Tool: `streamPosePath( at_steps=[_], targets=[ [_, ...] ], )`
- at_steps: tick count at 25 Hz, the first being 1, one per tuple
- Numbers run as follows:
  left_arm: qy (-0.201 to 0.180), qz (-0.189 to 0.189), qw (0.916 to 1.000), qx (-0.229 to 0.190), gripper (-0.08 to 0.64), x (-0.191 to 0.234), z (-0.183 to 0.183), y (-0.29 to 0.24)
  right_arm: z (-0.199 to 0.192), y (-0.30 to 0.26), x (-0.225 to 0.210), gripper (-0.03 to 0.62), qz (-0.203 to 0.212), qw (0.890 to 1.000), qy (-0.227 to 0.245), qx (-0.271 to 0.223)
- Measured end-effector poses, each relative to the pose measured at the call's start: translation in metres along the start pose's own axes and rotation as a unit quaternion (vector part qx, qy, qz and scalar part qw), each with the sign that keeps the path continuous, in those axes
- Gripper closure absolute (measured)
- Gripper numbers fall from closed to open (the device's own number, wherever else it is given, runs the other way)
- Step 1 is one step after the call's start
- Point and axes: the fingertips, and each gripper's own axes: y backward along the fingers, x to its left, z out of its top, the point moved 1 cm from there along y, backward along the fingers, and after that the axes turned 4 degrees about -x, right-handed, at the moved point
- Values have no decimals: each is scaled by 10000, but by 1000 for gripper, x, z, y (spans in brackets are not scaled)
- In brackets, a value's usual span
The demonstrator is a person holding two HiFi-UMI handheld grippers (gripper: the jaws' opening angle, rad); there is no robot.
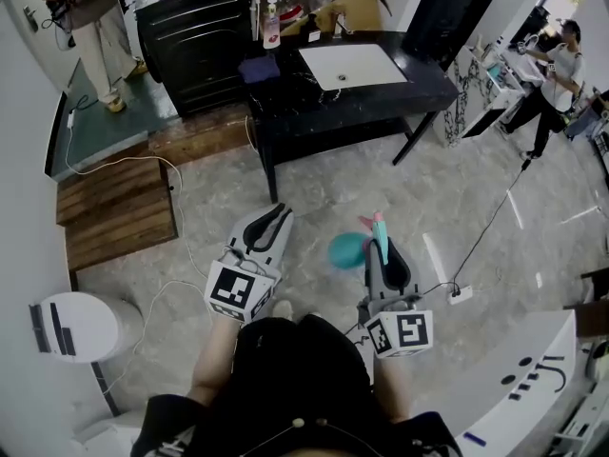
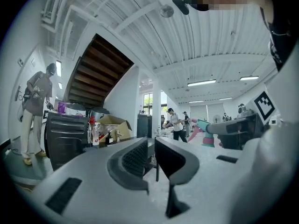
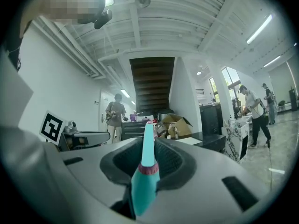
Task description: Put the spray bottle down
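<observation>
A: What's the left one doing?

B: The left gripper (image 1: 275, 216) is closed to a thin slit with nothing in it, idle over the floor (image 1: 314, 184).

A: And the spray bottle (image 1: 344, 250)?

B: It's in the air just right of that. Its body hangs out sideways and the right gripper (image 1: 384, 248) pinches it by the slim top end.

A: So not down yet.

B: No, and the black table (image 1: 404, 98) is well ahead. My worry is the grip: it's narrow and far from the heavy body, so the bottle could swivel or slip. If the jaws let go over the floor, it drops. Set on the table tilted — or near the edge — it may tip and roll off.
</observation>
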Motion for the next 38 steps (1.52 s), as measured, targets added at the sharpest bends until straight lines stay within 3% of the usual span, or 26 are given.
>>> streamPosePath(
  at_steps=[7, 18, 28, 38],
  targets=[
    [47, -84, 9999, 91, 525, 13, -8, -15, -1, -19, 1, 505, -37, 10000, 12, -16],
    [105, -13, 9999, 67, 525, 46, -15, -67, -6, -83, -37, 505, -2, 10000, 6, 5],
    [190, 17, 9997, 164, 494, 78, -24, -158, -7, -165, -96, 505, 149, 9998, -59, 70],
    [160, 368, 9991, 126, 486, 106, -26, -246, -12, -244, -164, 505, 438, 9988, -131, 196]
  ],
)
